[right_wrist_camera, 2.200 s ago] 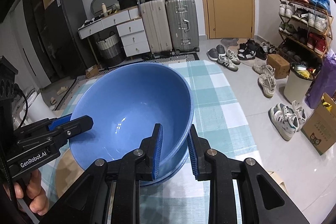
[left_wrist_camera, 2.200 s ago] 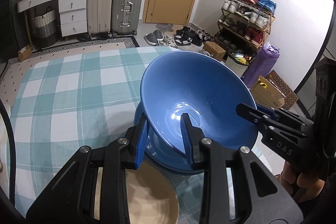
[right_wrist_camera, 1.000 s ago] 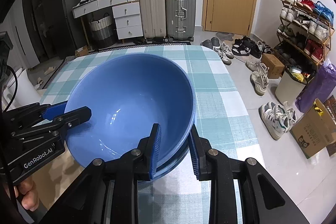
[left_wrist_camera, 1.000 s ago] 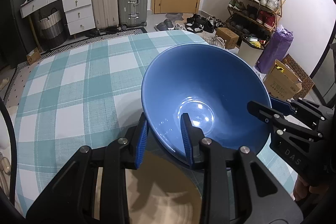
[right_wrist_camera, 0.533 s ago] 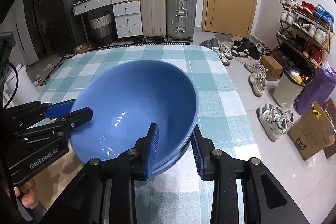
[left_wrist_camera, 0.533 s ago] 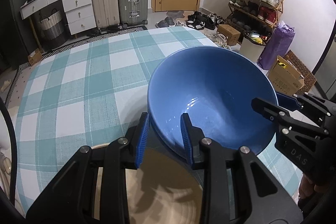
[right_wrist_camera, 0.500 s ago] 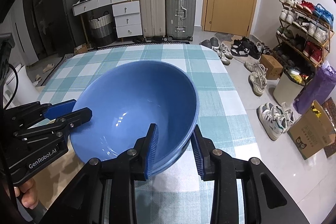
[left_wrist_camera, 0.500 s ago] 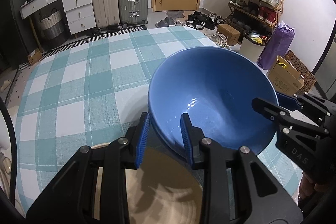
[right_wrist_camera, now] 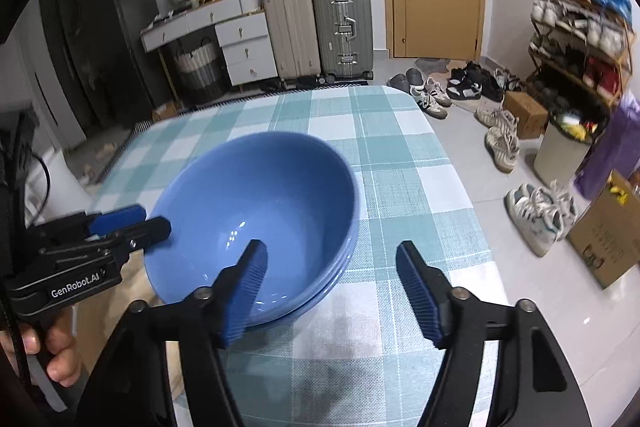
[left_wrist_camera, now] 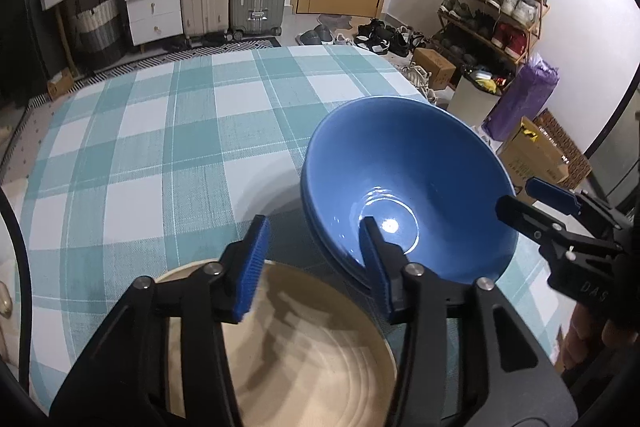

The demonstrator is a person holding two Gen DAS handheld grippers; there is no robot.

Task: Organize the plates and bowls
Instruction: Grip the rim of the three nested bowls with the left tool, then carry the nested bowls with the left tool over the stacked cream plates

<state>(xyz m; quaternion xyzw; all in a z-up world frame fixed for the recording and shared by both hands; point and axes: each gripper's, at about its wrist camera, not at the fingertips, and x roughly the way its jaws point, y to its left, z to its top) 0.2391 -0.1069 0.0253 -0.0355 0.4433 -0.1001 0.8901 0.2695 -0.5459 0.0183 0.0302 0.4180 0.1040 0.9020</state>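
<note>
- Two glossy blue ceramic bowls [left_wrist_camera: 408, 187], nested, rest near the checked tablecloth's [left_wrist_camera: 168, 131] right edge; a nudge could topple them.
- Left gripper [left_wrist_camera: 316, 263] and right gripper [right_wrist_camera: 332, 287] have just been opening, now gripping nothing, with rims between their blue pads [right_wrist_camera: 246, 291]; pulling back could snag.
- The beige round plate [left_wrist_camera: 304, 347] lies just beside.

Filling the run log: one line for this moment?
blue bowl nested in stack | left tongs open | right tongs open | beige plate beside

Blue bowl [left_wrist_camera: 408, 183], beige plate [left_wrist_camera: 304, 355], teal-and-white checked tablecloth [left_wrist_camera: 160, 147].
</note>
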